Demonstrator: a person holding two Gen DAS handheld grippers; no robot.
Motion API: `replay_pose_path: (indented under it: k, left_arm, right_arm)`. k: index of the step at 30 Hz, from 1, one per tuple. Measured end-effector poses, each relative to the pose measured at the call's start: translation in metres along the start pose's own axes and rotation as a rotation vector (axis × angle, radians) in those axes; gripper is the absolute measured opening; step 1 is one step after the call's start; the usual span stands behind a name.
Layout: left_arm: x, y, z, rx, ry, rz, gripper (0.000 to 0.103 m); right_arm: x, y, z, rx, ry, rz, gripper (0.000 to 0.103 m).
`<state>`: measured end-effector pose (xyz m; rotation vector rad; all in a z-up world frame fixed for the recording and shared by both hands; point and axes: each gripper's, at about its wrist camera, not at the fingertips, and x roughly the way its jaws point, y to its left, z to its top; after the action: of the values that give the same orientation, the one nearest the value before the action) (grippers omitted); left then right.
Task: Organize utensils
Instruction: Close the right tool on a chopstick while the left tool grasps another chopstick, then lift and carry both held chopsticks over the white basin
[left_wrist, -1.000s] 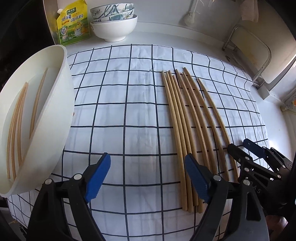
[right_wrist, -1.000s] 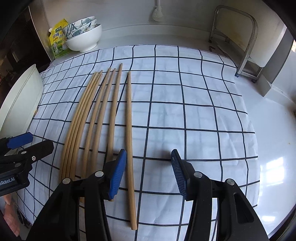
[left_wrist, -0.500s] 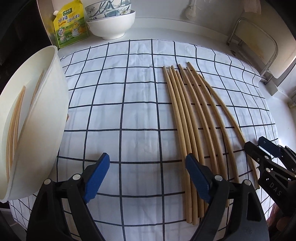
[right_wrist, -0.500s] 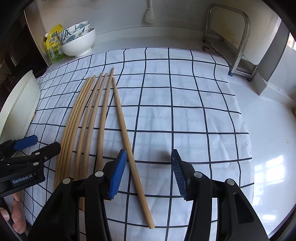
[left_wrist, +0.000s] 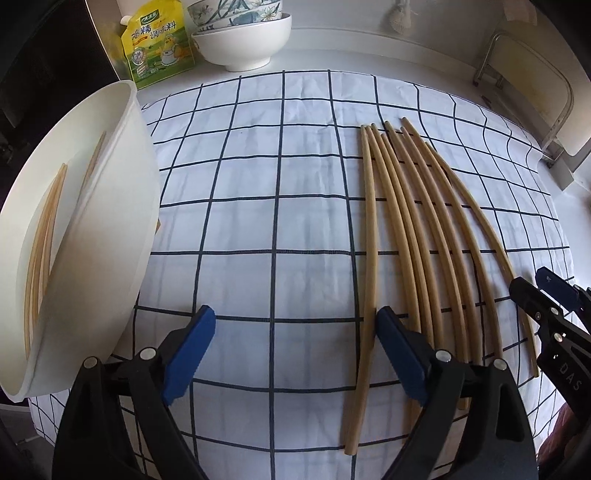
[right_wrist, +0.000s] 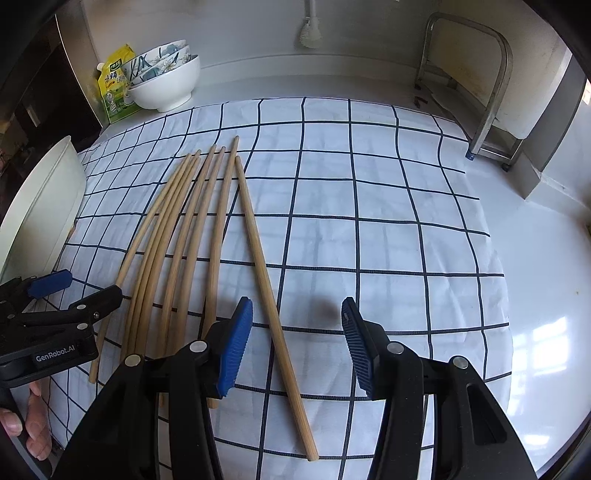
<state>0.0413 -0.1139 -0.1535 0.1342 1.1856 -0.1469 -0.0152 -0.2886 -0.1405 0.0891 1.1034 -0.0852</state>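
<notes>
Because the chopsticks (right_wrist: 177, 236) are thin, rigid wooden rods, I judge them light and stiff, unlikely to break, but smooth and round enough to roll or slip out of a loose pinch. They lie in a fan on the checked cloth (right_wrist: 388, 221), long axes running away from both cameras toward the back wall, far tips bunched close together and near ends spread apart. One stick (right_wrist: 271, 295) lies a little apart on the right of the fan, angled so its near end passes between the fingers of the right gripper (right_wrist: 297, 345), whose jaws stand wide open and hold nothing. The left gripper (left_wrist: 295, 354) is likewise wide open and empty, low over the cloth with its right finger just beside the leftmost stick (left_wrist: 369, 258). A few more chopsticks already lie in the white tray (left_wrist: 122, 229) at the left edge of the cloth. A hold near the thicker near end, squarely across the stick's axis, looks safest, taking the separated stick alone rather than several touching ones.
</notes>
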Motion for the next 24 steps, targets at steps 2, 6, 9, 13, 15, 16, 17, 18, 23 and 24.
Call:
replay_pose_path:
  k: [2, 6, 9, 13, 15, 16, 17, 18, 23, 24]
  left_arm:
    - [0.000, 0.004, -0.001, -0.009, -0.001, 0.001, 0.088]
    - [0.002, 0.003, 0.003, -0.014, -0.007, 0.001, 0.087]
    - [0.005, -0.002, 0.011, -0.015, -0.010, -0.011, 0.087]
    - [0.005, -0.012, 0.018, 0.004, -0.027, -0.017, 0.070]
    - [0.004, -0.017, 0.021, 0.012, -0.029, -0.037, 0.060]
    - [0.004, -0.018, 0.022, 0.017, -0.030, -0.041, 0.054]
    - [0.003, -0.020, 0.022, 0.023, -0.032, -0.046, 0.048]
    - [0.003, -0.022, 0.023, 0.029, -0.033, -0.048, 0.045]
    - [0.001, -0.027, 0.022, 0.057, -0.027, -0.080, 0.007]
    - [0.001, -0.027, 0.023, 0.056, -0.021, -0.086, 0.007]
  right_arm:
    - [0.002, 0.000, 0.002, -0.006, 0.002, -0.003, 0.048]
    - [0.007, 0.000, 0.008, -0.030, 0.001, -0.011, 0.048]
    - [0.011, 0.002, 0.011, -0.051, 0.006, -0.019, 0.048]
    - [0.015, 0.008, 0.016, -0.093, -0.004, -0.026, 0.048]
    - [0.016, 0.011, 0.016, -0.108, -0.010, -0.028, 0.047]
    - [0.016, 0.012, 0.017, -0.113, -0.011, -0.022, 0.041]
    - [0.016, 0.013, 0.017, -0.116, -0.010, -0.004, 0.038]
    - [0.016, 0.015, 0.017, -0.122, -0.010, 0.003, 0.032]
    - [0.015, 0.024, 0.017, -0.157, -0.011, 0.009, 0.007]
    - [0.015, 0.024, 0.017, -0.152, -0.011, 0.011, 0.006]
